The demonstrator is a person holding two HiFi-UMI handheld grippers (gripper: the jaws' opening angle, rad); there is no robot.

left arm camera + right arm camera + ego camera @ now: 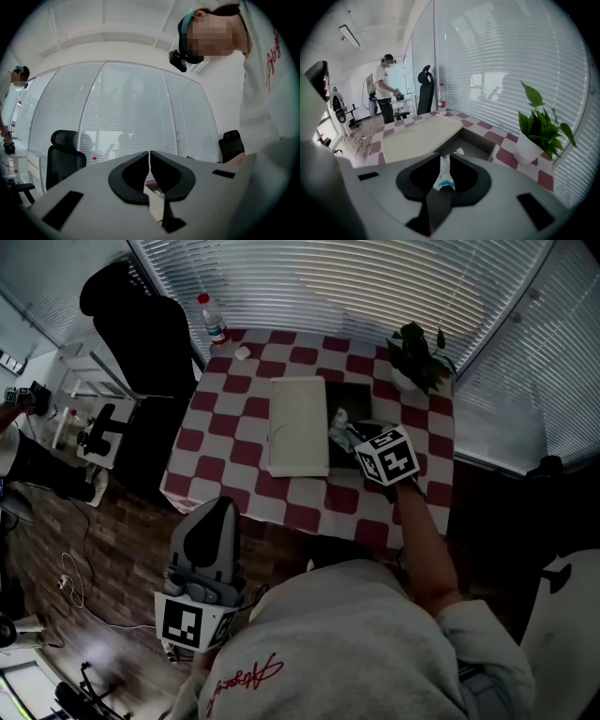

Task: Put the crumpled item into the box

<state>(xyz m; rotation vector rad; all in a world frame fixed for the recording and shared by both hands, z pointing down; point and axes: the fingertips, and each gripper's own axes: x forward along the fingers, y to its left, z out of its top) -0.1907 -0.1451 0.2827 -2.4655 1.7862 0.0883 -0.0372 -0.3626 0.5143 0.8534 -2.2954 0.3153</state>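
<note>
Checkered counter [234,442] stands below window blinds [356,287]; the right tongs [442,158] are clamped on the crumpled item [443,172], white with a teal mark, just over the open box [480,140]; the left tongs [149,161] are pressed together, empty, away from the counter.

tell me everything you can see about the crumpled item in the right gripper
The crumpled item is a small white wad, paper-like, creased and squeezed narrow, with a teal patch at the end nearest the camera. The right gripper is shut on it, and it runs lengthwise between the jaws. It is held over the open dark box, beside the cream lid on the checked table. Whether its far end touches the box cannot be told.
</note>
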